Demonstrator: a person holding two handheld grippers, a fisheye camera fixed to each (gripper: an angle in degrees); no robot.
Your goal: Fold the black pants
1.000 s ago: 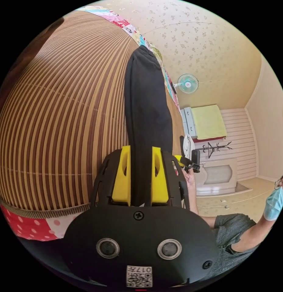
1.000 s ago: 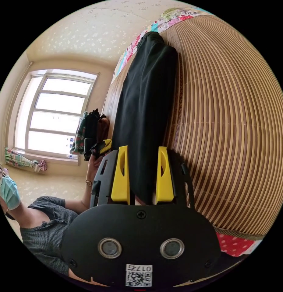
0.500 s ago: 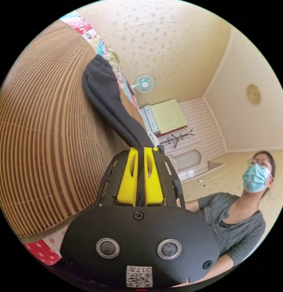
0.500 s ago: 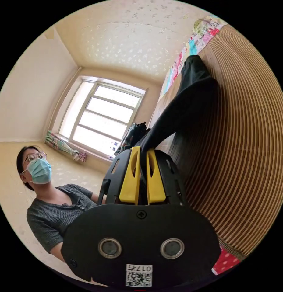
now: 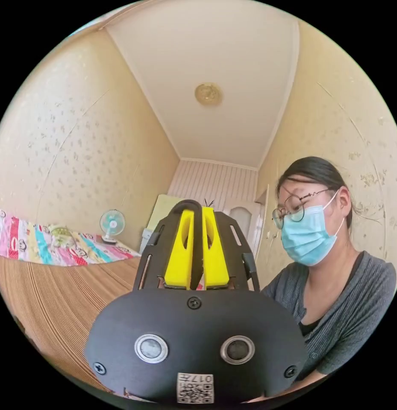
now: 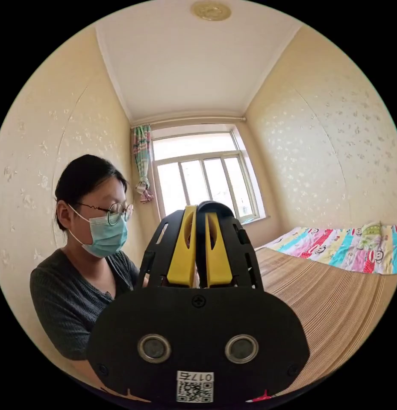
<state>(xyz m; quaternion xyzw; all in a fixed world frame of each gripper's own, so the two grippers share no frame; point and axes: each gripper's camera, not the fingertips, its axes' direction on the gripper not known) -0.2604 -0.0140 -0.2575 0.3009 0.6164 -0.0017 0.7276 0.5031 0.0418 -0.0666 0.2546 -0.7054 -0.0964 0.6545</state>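
The black pants point(image 5: 197, 239) show as a thin dark band of cloth pinched between the yellow jaws of the left gripper point(image 5: 197, 247), looping over the jaw tips and dropping away behind them. In the right gripper view the same pants point(image 6: 201, 239) run between the jaws of the right gripper point(image 6: 201, 245) and curl over their tips in a dark fold. Both pairs of jaws are closed tight on the fabric, each holding one part of the same garment.

How the rest of the pants hangs cannot be told; the cloth leaves sight past the jaw tips. Both grippers point roughly level across the room, so the held edge is lifted off the striped bamboo mat point(image 5: 57, 294), which lies below and to the side of each gripper, with a bright patterned sheet point(image 6: 343, 250) along its far edge by the wall.

The coming move likely turns on this: the free length trails beyond the jaws, away from the person point(image 5: 335, 273), and the two grippers share the load about equally, neither plainly nearer the mat. Laying the held edge down evenly should keep the fold square.
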